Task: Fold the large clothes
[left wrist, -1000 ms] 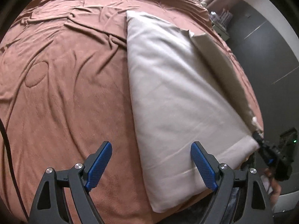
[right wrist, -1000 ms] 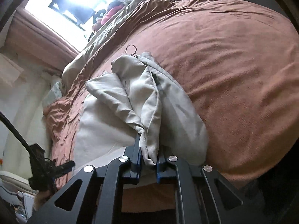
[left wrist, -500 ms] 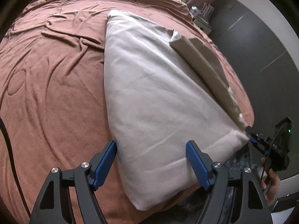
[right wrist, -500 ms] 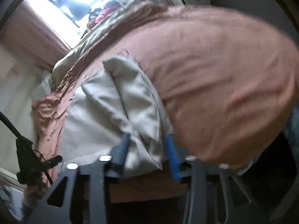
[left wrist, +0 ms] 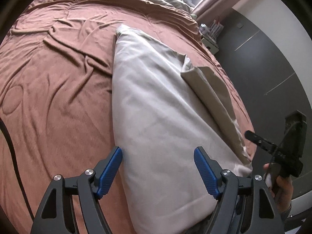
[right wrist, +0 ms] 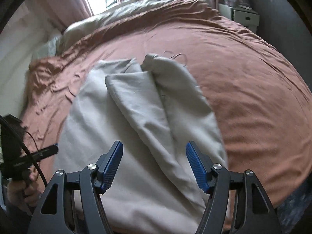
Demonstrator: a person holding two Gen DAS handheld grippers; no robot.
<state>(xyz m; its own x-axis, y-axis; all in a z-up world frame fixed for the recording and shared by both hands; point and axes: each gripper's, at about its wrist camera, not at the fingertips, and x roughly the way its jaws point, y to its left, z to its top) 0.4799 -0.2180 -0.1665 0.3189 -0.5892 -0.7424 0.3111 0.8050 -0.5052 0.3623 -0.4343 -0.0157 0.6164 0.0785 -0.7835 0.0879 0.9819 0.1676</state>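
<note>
Beige folded cloth garment (left wrist: pixel 156 117) lies on the rust-brown bed cover (left wrist: pixel 58 97), long axis running away from both grippers; left gripper (left wrist: pixel 158 167) and right gripper (right wrist: pixel 154 163) hover over its near end, jaws open and empty.

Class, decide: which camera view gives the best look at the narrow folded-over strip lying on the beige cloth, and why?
The right wrist view: the folded-over strip lies centred between the open right gripper, its layered edges visible. The left wrist view shows the strip only obliquely, along the beige cloth's right edge.
</note>
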